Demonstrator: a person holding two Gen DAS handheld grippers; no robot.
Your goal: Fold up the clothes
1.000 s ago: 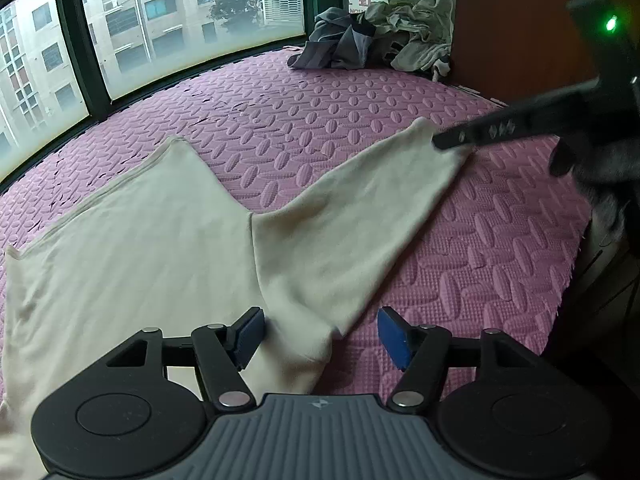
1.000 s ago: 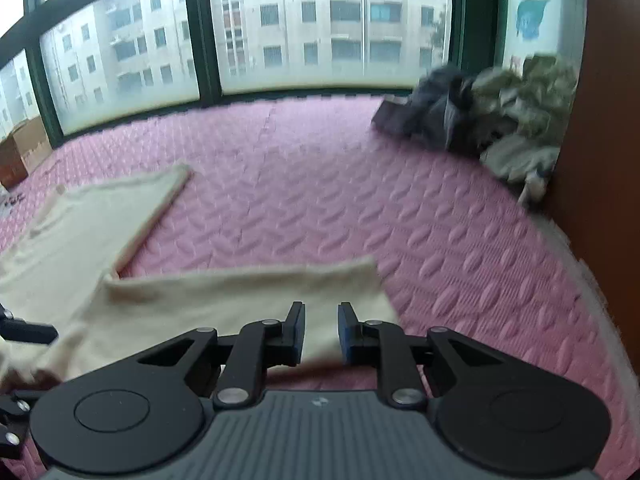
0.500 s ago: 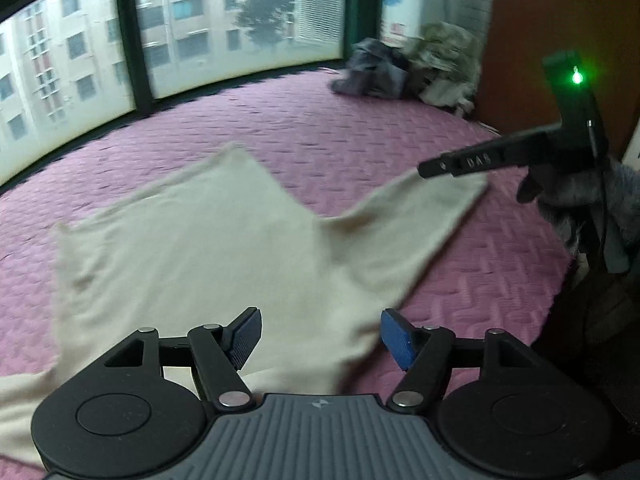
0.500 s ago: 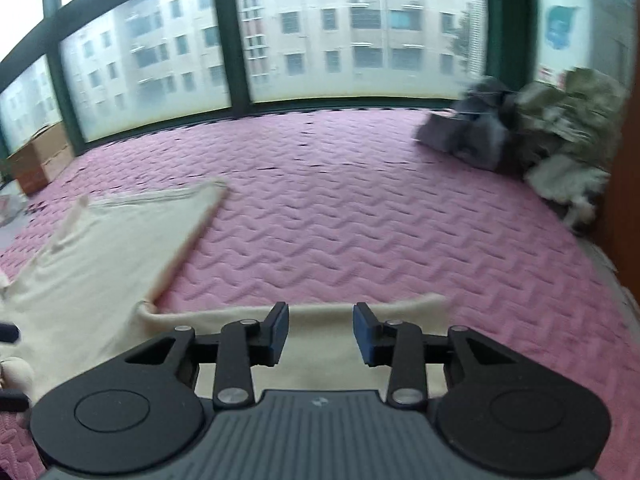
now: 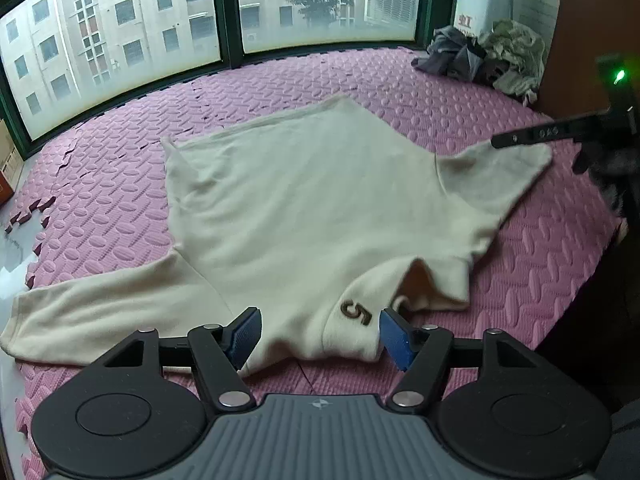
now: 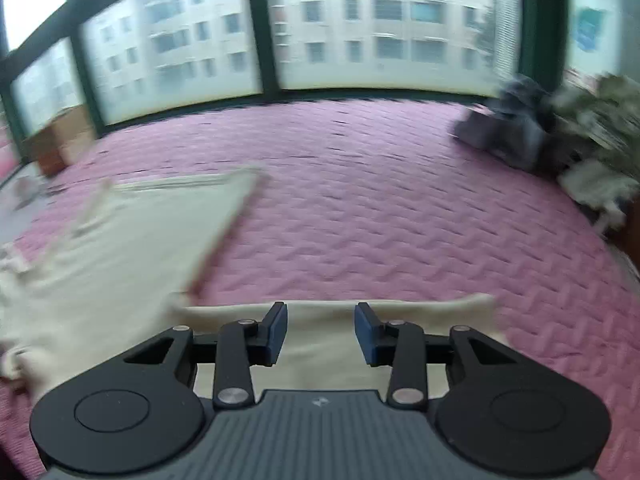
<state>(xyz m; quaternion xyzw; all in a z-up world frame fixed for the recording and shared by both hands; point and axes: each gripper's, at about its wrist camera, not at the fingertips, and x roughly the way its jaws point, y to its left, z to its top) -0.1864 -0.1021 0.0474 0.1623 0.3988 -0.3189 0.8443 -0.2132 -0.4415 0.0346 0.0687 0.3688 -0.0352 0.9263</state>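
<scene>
A cream long-sleeved shirt (image 5: 304,208) lies spread on the pink foam mat (image 5: 360,76), collar end near me, with a brown "5" tag (image 5: 357,312) at the neck. My left gripper (image 5: 320,334) is open, its blue pads either side of the collar. My right gripper (image 6: 321,330) is open above the right sleeve (image 6: 328,344); it also shows in the left wrist view (image 5: 532,136) over the sleeve cuff (image 5: 520,160). The right wrist view is blurred.
A pile of grey and pale clothes (image 5: 484,56) sits at the far right corner by a brown wall (image 5: 592,32). Windows (image 5: 160,28) run along the back. A cardboard box (image 6: 60,140) stands at far left. The mat's edge is ragged at left (image 5: 36,212).
My right gripper has opened and let the sleeve drop flat. My left gripper has pulled back toward the collar, so the whole shirt is now in view.
</scene>
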